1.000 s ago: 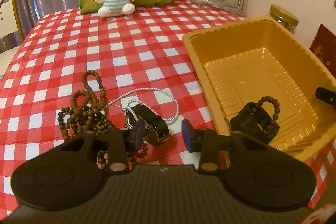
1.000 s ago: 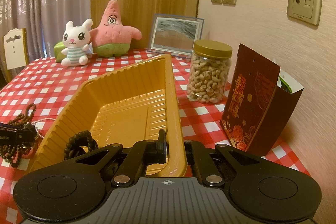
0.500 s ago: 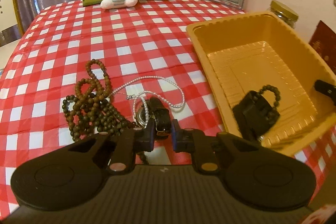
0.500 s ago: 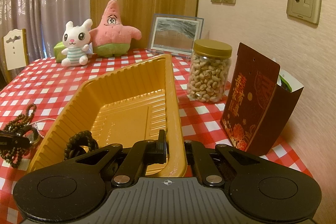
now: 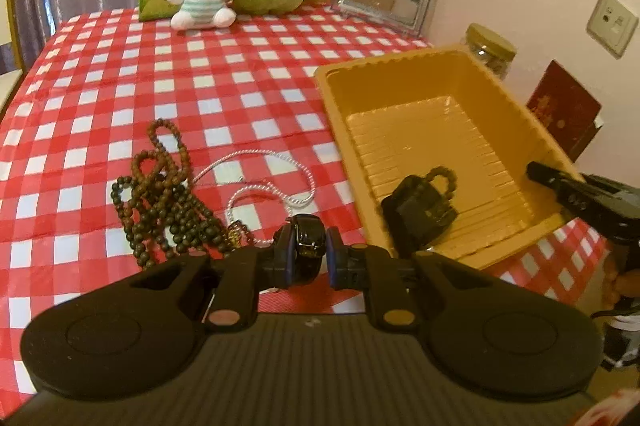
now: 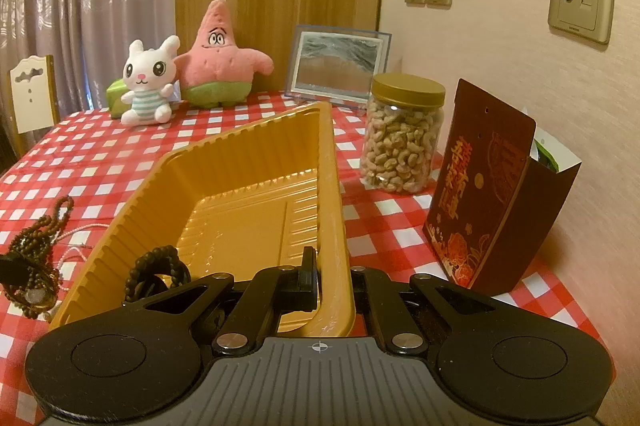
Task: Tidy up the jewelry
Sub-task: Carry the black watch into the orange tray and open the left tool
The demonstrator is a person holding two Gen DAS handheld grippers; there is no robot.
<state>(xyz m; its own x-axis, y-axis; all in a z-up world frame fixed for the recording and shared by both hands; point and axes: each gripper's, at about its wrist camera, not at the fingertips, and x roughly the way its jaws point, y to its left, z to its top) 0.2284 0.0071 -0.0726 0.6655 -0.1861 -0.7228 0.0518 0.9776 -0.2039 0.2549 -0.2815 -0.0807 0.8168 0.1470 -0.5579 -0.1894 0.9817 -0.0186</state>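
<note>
Left wrist view: left gripper (image 5: 306,253) grips a black watch (image 5: 305,243) beside beads (image 5: 168,202); right gripper (image 6: 334,276) clamps the tray (image 6: 240,162) wall near the jar (image 6: 404,134).

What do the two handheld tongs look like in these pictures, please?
Both are matte black. The left tongs have two linkage arms with metal pivot rivets, round discs on either side, a ribbed grey body and dark blue pads. The right tongs have the same build, plus a small crosshair mark on the body.
</note>
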